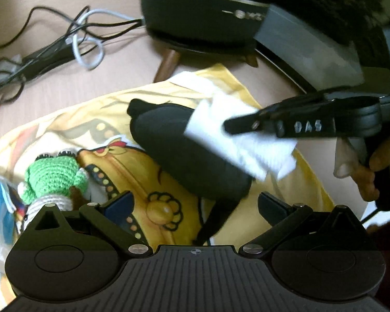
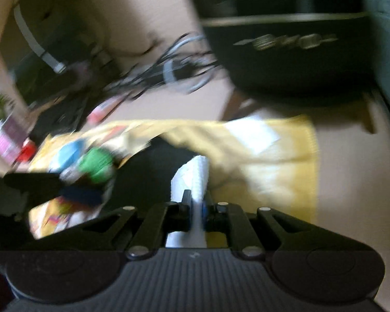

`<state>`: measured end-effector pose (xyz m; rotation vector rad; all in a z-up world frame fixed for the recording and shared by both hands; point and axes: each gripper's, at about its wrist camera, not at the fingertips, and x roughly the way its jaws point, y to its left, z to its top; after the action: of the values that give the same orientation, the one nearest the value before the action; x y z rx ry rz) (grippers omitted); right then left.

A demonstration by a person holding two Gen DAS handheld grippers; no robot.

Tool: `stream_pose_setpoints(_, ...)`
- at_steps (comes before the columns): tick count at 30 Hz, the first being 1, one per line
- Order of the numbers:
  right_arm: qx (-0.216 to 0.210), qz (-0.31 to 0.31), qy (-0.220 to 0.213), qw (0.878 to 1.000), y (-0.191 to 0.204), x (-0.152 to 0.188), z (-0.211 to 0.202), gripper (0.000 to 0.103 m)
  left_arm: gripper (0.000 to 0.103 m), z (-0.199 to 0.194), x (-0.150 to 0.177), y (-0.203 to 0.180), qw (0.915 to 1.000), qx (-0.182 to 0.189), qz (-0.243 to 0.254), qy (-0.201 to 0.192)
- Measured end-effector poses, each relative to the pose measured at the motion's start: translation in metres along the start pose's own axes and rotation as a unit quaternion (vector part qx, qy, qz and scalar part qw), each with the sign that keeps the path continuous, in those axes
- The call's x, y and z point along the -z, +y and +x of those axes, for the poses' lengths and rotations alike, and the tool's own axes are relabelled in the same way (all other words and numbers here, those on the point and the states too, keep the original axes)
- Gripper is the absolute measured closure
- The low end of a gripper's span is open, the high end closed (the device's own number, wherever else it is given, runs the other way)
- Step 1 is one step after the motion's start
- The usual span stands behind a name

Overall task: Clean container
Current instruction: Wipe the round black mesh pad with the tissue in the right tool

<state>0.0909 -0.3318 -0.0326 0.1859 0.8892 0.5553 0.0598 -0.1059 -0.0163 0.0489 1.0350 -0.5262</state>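
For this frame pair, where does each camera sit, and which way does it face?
Left wrist: on the open left gripper, looking down at the black container on the yellow cloth; shows the right gripper and fingers.
Right wrist: on the right gripper, shut on the white wipe, heavily blurred.
Shared: container, wipe, cloth, green crochet toy.

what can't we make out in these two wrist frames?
- Black container, left wrist view: the white tissue and the right gripper cover its right end, so contact between tissue and container is unclear.
- Left gripper, left wrist view: open; whether it touches the container is unclear.
- Right wrist view: motion blur smears the cables and the green crochet toy.
- Dark appliance: cut off by the top edge.
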Motion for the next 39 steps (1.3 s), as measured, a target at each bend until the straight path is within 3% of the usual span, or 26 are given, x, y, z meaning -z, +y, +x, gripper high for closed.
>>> stream_pose_setpoints(6,0.004,0.034,0.004,0.999,-0.014,-0.012,0.026,0.094,0.000,0.018,-0.019,-0.004,1.0000,0.008,0.003,-0.003)
stream_pose_setpoints(12,-0.064,0.074,0.034,0.995,-0.007,-0.009,0.041,0.094,0.000,0.007,-0.030,-0.002,0.9973,0.053,-0.006,-0.050)
stream_pose_setpoints(16,-0.137,0.110,0.041,0.984,0.004,-0.010,0.049,0.094,0.000,-0.004,-0.038,-0.014,0.9962,0.036,0.053,-0.060)
stream_pose_setpoints(20,-0.095,0.074,0.026,0.992,0.010,-0.015,0.046,0.094,0.000,0.003,-0.037,-0.023,0.9952,0.012,0.088,-0.043)
stream_pose_setpoints(24,-0.025,0.065,0.017,0.997,-0.011,-0.015,0.036,0.094,0.000,0.001,-0.035,-0.032,0.9937,0.035,0.092,-0.052)
stream_pose_setpoints(27,-0.015,0.074,-0.002,0.997,-0.024,-0.023,0.022,0.094,0.000,0.002,-0.038,-0.039,0.9917,0.043,0.105,-0.060)
stream_pose_setpoints(29,-0.030,0.095,-0.019,0.995,-0.029,-0.030,0.010,0.094,0.000,0.008,-0.039,-0.043,0.9911,0.038,0.115,-0.055)
stream_pose_setpoints(32,-0.136,0.146,-0.048,0.979,-0.026,-0.044,-0.009,0.095,0.000,0.023,-0.038,-0.047,0.9920,0.010,0.122,-0.032)
stream_pose_setpoints(34,-0.170,0.129,-0.054,0.975,-0.009,-0.053,-0.009,0.095,0.000,0.036,-0.036,-0.047,0.9930,-0.017,0.116,-0.008)
stream_pose_setpoints(36,-0.167,0.089,-0.046,0.981,0.008,-0.056,0.000,0.095,0.000,0.044,-0.034,-0.044,0.9939,-0.033,0.105,0.004)
stream_pose_setpoints(39,-0.118,0.044,-0.013,0.992,0.018,-0.049,0.023,0.095,0.000,0.046,-0.031,-0.036,0.9959,-0.036,0.082,0.000)
